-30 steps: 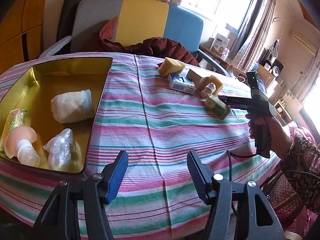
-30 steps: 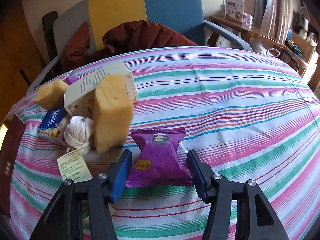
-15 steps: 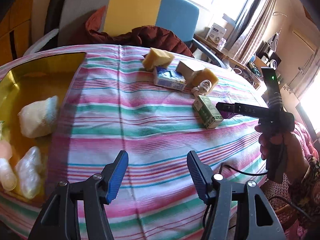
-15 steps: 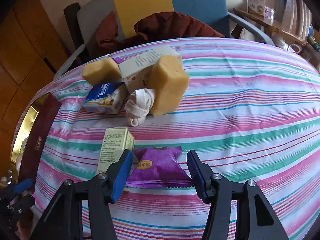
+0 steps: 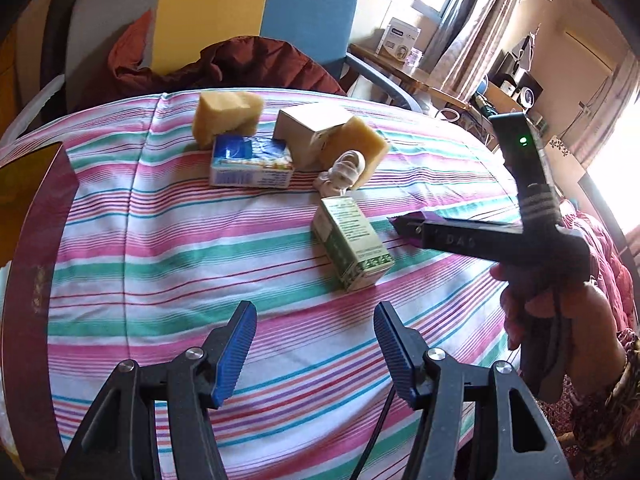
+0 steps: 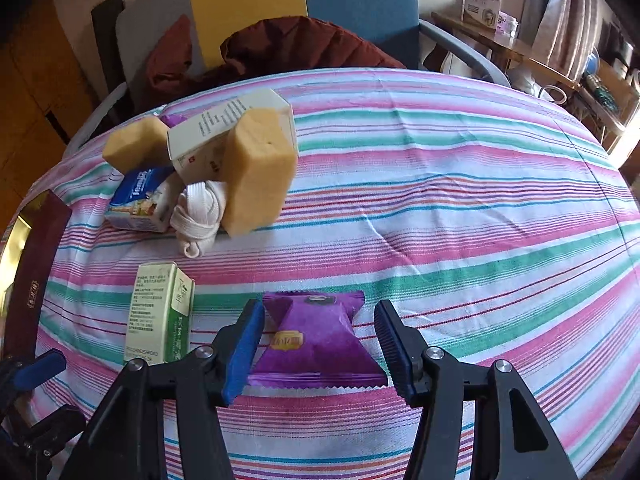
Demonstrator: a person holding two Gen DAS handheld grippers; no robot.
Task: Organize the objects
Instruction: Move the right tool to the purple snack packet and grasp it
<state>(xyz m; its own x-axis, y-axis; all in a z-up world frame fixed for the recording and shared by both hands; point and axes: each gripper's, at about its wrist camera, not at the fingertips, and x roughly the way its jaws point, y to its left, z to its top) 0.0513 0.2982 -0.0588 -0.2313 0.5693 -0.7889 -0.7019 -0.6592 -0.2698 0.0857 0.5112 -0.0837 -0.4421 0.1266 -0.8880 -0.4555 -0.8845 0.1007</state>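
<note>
purple snack packet [image 6: 320, 340], flat on striped tablecloth [image 6: 440, 220]

Left wrist view: looked low across the striped counter [image 5: 168, 264] toward the chair [image 5: 256, 4], close in. Right wrist view: same heading, nearer the purple packet [image 6: 320, 340]. Shared by both: green box [image 5: 352, 240] [image 6: 160, 312], sponges, blue carton.

Left gripper [image 5: 315, 350], right gripper [image 6: 319, 346] agape

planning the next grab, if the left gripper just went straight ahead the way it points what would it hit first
Probably the green box: it lies ahead of the open left gripper, slightly right of centre, with only bare striped tablecloth between. Depth is hard to judge; low travel would meet cloth first.
</note>
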